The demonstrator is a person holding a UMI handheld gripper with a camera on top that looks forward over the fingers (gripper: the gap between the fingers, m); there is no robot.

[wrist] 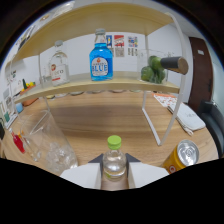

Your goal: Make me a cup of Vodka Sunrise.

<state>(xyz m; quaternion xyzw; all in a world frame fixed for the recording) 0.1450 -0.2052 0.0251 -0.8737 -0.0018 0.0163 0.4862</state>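
Note:
A small clear bottle with a green cap (114,160) stands upright between my gripper's (114,172) two fingers, which press on its sides. Just left of it stands an empty clear glass (44,140). To the right a yellow drink can (181,155) lies near the fingers. On the shelf (100,82) beyond sit a clear bottle with a red and white label (59,65) and a blue-liquid bottle (101,56).
Green limes (152,70) and a dark cylinder (175,64) rest at the shelf's right end. A white shelf leg (151,122) stands on the wooden table. A white pad (189,117) lies at the right, a red item (18,141) at the left.

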